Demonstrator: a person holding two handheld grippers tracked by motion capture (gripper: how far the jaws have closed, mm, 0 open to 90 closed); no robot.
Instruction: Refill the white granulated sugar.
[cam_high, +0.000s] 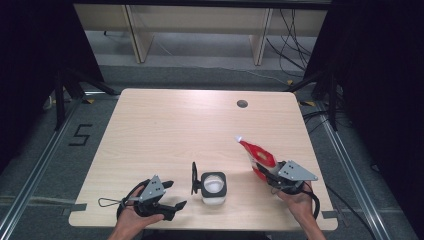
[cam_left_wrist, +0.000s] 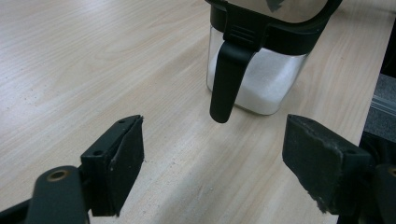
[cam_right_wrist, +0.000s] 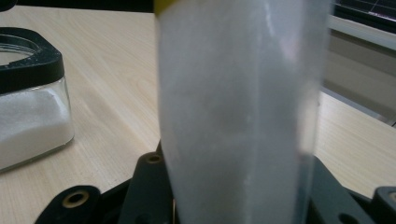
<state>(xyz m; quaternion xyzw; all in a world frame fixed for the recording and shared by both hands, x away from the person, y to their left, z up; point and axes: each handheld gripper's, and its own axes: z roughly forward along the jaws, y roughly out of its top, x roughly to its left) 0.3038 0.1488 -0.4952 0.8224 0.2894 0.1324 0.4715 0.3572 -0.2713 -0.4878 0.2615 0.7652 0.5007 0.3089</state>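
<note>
Pouch (cam_high: 258, 156): we see the red-and-white pouch pinched in our right tool (cam_high: 264, 172), tilted up over the counter (cam_high: 165, 125), right of the jar.
Jar (cam_high: 214, 187): glass, black rim, white granules inside, lid flipped open, near the counter's front edge.
Left tool (cam_high: 172, 195): jaws spread, holding nothing, just left of the jar.

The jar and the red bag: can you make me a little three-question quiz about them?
1. True or false: the right gripper is shut on the red-and-white bag.
2. What fills the lower part of the glass jar? A) white grains B) water C) beans
3. What is between the left gripper's pads?

Key: 1 true. 2 A. 3 nothing; its jaws stand open, facing the jar's black flap.
</note>
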